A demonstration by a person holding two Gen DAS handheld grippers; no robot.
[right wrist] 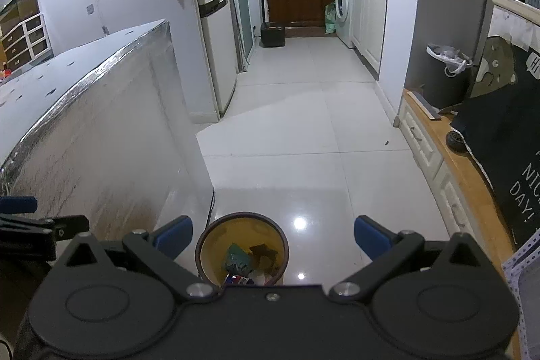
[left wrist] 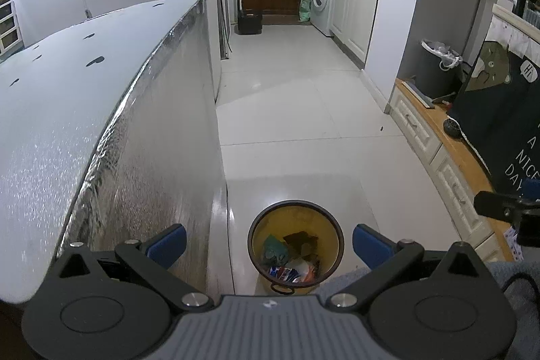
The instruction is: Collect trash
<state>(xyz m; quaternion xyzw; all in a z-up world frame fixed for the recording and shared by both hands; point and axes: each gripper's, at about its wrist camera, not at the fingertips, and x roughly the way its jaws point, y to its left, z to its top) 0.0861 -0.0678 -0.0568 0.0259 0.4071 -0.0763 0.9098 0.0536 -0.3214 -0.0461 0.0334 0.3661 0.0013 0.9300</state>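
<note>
Grippers hang wide and empty, left gripper (left wrist: pixel 269 242) and right gripper (right wrist: pixel 273 237), above the yellow bin (left wrist: pixel 332 233) beside the foil-edged table (left wrist: pixel 101 130); open tiled floor (left wrist: pixel 297 110) ahead.

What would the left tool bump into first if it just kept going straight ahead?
Probably the white tile floor beyond the yellow trash bin. The left tool is open and empty, and the bin sits low between its fingers, likely beneath its line. Depth is hard to judge in this fisheye view.
</note>
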